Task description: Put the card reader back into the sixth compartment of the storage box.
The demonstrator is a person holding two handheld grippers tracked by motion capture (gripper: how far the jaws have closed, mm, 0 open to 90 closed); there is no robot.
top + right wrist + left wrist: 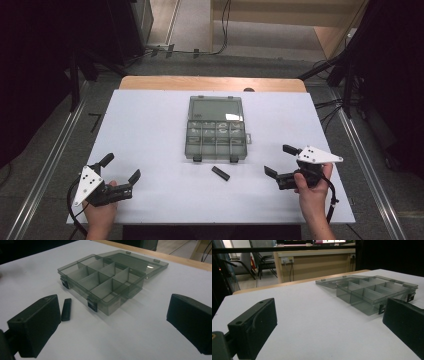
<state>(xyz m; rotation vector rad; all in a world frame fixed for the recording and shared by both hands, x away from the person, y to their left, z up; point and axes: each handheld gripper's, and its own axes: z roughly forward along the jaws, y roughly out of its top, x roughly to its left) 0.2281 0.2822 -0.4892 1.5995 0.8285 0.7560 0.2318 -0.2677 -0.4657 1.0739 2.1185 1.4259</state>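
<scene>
Table: white top, wooden edge at the far side; bore everything listed below.
Box: smoky clear plastic, divided into compartments, lid thrown back flat toward the far edge; stood near the table's middle, black latches facing the person.
Left gripper: held at the near left corner, jaws spread wide, nothing between them; well apart from the box.
Right gripper: held at the near right, jaws likewise spread and bare.
Black piece: small oblong bar, lay flat just in front of the box, between the two grippers, touching neither.
</scene>
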